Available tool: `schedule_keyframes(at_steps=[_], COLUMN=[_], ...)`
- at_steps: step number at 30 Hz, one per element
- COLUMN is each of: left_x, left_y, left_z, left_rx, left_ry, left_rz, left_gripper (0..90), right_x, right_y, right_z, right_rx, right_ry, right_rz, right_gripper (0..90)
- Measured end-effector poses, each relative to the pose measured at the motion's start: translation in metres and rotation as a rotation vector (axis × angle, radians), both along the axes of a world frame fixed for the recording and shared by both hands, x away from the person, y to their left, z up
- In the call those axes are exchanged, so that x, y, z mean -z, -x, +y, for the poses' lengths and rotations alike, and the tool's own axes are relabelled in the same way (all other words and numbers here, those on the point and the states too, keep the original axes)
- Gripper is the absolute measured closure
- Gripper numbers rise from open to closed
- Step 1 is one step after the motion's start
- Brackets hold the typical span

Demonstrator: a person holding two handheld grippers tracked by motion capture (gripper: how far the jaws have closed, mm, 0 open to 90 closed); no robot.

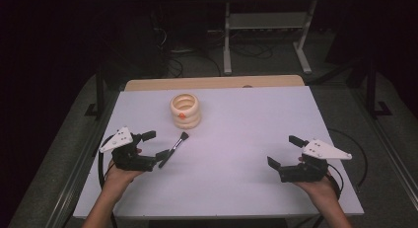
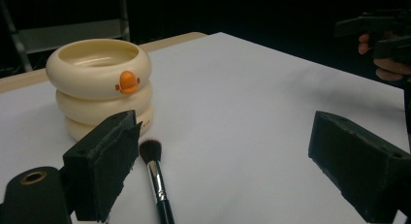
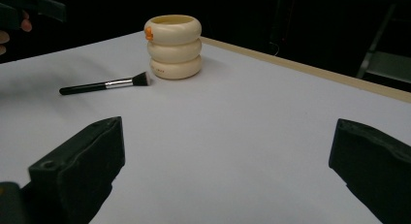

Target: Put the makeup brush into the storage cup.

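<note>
Your left gripper (image 1: 149, 145) sits jaws wide apart and empty, the makeup brush (image 1: 174, 148) just beside it at 3 o'clock, handle end near the lower jaw. Brush axis runs 1 to 7 o'clock, bristles toward the cream ringed holder (image 1: 185, 110). Right gripper (image 1: 284, 151) likewise wide open, empty, well apart; bare table (image 1: 236, 188) between.

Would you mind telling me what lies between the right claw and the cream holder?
Nothing: the right claw faces bare white table up to the cream holder, as the right gripper view shows.
</note>
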State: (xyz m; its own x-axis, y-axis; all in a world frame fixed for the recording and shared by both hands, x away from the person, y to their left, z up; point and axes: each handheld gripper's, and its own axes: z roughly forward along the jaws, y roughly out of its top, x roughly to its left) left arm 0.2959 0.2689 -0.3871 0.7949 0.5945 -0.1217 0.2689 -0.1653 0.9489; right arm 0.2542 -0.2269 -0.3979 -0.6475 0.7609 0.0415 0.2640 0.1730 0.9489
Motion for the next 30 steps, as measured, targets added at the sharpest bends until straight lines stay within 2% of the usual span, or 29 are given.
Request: schedule_keyframes(at_steps=[15, 30], left_x=[-0.005, -0.013], left_y=[-0.008, -0.022], left_z=[-0.004, -0.011], left_rx=[0.006, 0.006], left_ry=[0.005, 0.019], left_rz=[-0.014, -0.032], left_gripper=[10.3, 10.4], right_x=[-0.001, -0.001], right_y=[-0.001, -0.001], right_z=[0.001, 0.002], right_rx=[-0.003, -0.003], right_ry=[-0.005, -0.007], right_rz=[0.000, 0.000], right_gripper=[0.0, 0.0])
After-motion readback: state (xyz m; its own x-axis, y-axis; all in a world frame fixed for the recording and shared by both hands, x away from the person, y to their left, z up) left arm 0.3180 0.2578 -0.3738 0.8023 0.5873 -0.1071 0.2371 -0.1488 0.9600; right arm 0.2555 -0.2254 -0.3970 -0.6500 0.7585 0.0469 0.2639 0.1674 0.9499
